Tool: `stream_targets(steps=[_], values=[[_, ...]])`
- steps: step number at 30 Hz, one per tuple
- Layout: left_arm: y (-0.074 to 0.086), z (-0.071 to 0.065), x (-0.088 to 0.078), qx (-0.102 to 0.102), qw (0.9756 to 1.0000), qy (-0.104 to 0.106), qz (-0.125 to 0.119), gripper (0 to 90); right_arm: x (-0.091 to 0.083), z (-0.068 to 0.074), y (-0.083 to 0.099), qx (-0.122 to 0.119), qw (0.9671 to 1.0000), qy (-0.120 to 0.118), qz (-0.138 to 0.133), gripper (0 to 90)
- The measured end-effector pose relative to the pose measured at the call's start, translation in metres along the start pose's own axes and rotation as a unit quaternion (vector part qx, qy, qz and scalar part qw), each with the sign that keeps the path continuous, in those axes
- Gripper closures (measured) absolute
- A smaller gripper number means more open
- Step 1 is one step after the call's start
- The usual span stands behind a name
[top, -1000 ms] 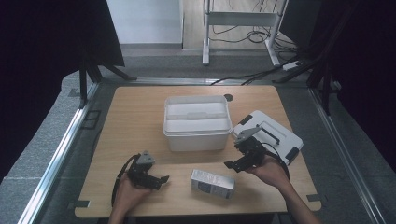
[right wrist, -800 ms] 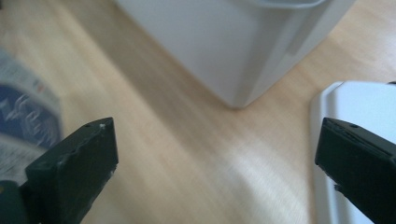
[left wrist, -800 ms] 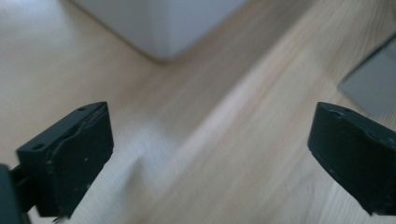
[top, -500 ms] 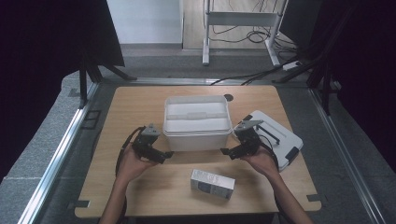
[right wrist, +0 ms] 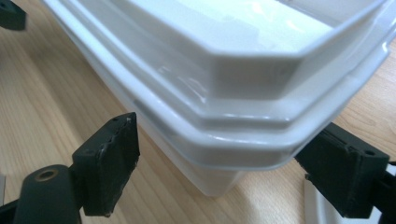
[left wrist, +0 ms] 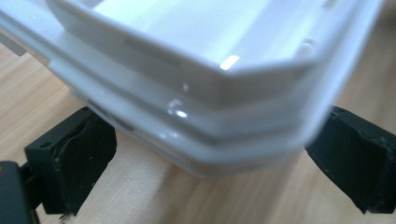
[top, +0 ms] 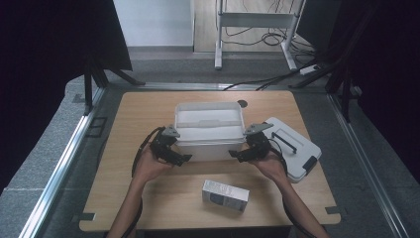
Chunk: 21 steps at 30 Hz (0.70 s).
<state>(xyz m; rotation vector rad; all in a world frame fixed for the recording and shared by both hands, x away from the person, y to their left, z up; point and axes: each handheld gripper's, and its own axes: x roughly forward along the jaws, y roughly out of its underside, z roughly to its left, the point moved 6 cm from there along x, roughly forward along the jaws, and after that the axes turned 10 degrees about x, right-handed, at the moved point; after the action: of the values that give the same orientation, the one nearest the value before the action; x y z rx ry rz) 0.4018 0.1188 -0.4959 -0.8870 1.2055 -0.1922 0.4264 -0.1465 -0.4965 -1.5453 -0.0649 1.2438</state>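
Observation:
A white open plastic bin (top: 210,130) stands mid-table. My left gripper (top: 178,156) is at its near left corner and my right gripper (top: 237,154) at its near right corner. In the left gripper view the bin's corner (left wrist: 224,93) juts between the wide-apart black pads (left wrist: 77,161), under the rim; the left gripper (left wrist: 212,144) is open. The right gripper view shows the same: the bin's corner (right wrist: 233,116) sits between the spread pads (right wrist: 109,165) of the open right gripper (right wrist: 226,156). I cannot tell whether any pad touches the wall.
The bin's white lid (top: 293,147) with dark latches lies flat to the right of the bin, just behind my right hand. A small white and blue carton (top: 225,194) lies on its side near the table's front edge (top: 198,229).
Both grippers have moved away from the table front toward the bin, the left one farther, and now straddle its two near corners. The carton and lid have not moved.

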Motion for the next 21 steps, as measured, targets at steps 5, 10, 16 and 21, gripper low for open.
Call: stream_targets(steps=[5, 10, 16, 21], values=[[0.005, -0.013, -0.007, 0.012, 0.9999, 0.001, 0.003, 3.0, -0.011, 0.009, 0.006, -0.004, 0.9998, -0.018, 0.003, 15.4], [0.010, -0.030, -0.015, 0.018, 0.9998, 0.012, 0.000, 3.0, -0.023, 0.020, 0.017, -0.009, 0.9994, -0.031, 0.006, 16.2], [0.018, -0.051, -0.025, 0.030, 0.9994, 0.017, 0.000, 2.9, -0.035, 0.032, 0.029, -0.001, 0.9989, -0.048, 0.003, 17.2], [0.023, -0.063, -0.031, 0.027, 0.9994, 0.023, -0.001, 1.0, -0.043, 0.045, 0.037, -0.005, 0.9984, -0.054, 0.011, 16.7]])
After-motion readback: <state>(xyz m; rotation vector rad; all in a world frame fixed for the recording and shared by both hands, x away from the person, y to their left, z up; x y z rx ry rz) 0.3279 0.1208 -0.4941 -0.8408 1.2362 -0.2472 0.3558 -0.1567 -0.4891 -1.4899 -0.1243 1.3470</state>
